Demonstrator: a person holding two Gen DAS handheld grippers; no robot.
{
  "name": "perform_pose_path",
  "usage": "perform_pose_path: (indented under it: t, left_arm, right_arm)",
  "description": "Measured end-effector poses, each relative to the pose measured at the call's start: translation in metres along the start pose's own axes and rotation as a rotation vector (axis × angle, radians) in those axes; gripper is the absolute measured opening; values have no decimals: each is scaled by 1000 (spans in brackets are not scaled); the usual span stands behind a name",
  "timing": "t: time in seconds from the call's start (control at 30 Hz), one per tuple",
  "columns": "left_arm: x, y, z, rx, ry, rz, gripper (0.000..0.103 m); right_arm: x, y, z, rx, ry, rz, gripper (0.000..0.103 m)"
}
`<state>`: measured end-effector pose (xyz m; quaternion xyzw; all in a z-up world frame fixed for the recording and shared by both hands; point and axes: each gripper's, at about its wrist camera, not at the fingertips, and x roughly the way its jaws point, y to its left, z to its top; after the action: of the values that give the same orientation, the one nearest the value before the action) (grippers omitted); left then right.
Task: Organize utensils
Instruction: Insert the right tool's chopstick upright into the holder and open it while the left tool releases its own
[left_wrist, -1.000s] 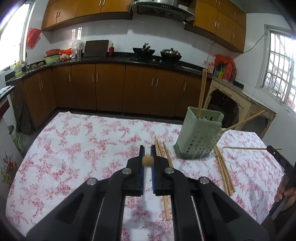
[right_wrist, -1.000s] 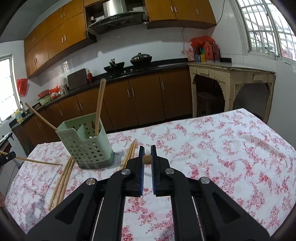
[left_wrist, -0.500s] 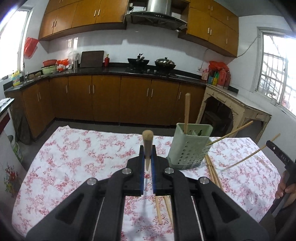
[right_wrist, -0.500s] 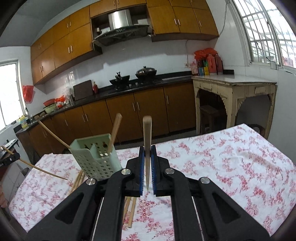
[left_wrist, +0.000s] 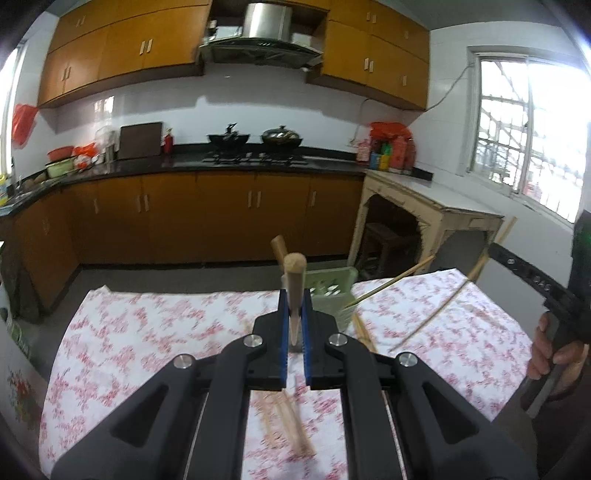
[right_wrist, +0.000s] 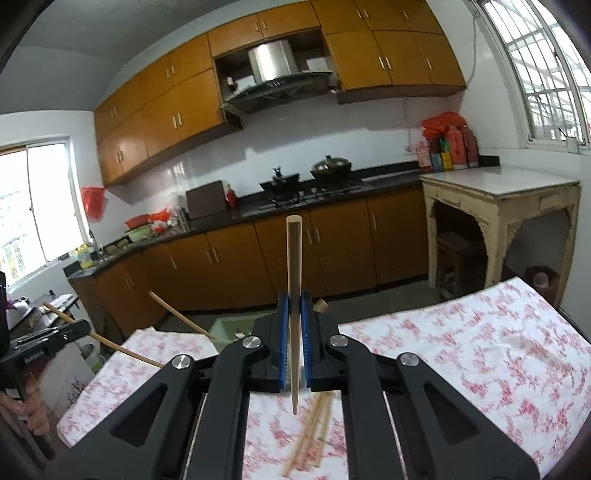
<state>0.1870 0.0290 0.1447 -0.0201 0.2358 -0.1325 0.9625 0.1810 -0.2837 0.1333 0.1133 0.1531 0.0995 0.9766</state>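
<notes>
My left gripper (left_wrist: 294, 325) is shut on a wooden chopstick (left_wrist: 294, 280) that stands upright between its blue pads. My right gripper (right_wrist: 294, 332) is shut on another wooden chopstick (right_wrist: 294, 266), also upright. The green slotted utensil holder (left_wrist: 334, 286) stands on the table just beyond the left gripper, with chopsticks sticking out of it. In the right wrist view the holder (right_wrist: 229, 329) is partly hidden behind the gripper. Loose chopsticks (left_wrist: 286, 417) lie on the tablecloth; they also show in the right wrist view (right_wrist: 314, 428).
The table has a white cloth with red flowers (left_wrist: 147, 332). Brown kitchen cabinets (left_wrist: 203, 218) and a cream side table (left_wrist: 424, 218) stand behind. The right gripper and the hand holding it show at the right edge (left_wrist: 554, 332).
Both grippers have risen and tilted up with their chopsticks. The holder and table now sit lower in both views, and each chopstick stands longer above the pads.
</notes>
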Motion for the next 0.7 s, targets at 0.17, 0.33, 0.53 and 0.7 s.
perform_pose_path:
  t: [0.17,0.33,0.53,0.7]
  left_arm:
    - [6,-23,28,37,-44,-13,7]
    - [28,-38,60,70,-63,11,7]
    - [65,-38,73,72,-11,32,7]
    - [86,-36,71,89,32,43,7]
  right_arm:
    - [8,16,19,-24,-45,28,7]
    - [21,25,37,-35,-95,29,7]
    - [59,35,45,-41,-114,17,7]
    - [95,44,30,-74,-39,-4,7]
